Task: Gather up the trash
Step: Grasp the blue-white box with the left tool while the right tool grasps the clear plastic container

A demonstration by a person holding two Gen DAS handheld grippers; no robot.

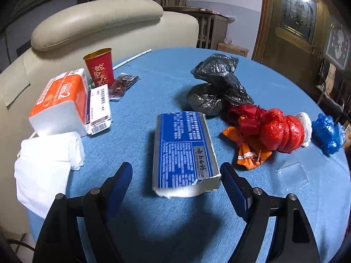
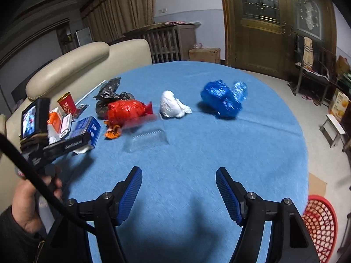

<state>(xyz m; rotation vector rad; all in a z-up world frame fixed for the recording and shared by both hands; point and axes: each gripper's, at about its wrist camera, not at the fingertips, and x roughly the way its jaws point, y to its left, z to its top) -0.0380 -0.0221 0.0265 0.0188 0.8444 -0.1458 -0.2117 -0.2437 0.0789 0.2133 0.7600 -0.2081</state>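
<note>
On the round table's blue cloth (image 1: 153,219) lies a blue-and-silver pack (image 1: 184,151). Its near end sits between the fingers of my open left gripper (image 1: 175,173), with a gap on the left side. Beyond it lie black bags (image 1: 217,85), a red bag (image 1: 274,129), an orange wrapper (image 1: 248,149), a white wad (image 1: 306,122) and a blue bag (image 1: 326,133). My right gripper (image 2: 178,175) stands open over bare cloth, short of the clear plastic piece (image 2: 149,140), the white wad (image 2: 173,107) and the blue bag (image 2: 221,100).
At the table's left stand a red cup (image 1: 99,68), an orange tissue pack (image 1: 61,100), a white box (image 1: 99,109) and loose white tissues (image 1: 43,166). A cream sofa (image 1: 98,22) backs the table. A red mesh basket (image 2: 318,223) sits on the floor at the right.
</note>
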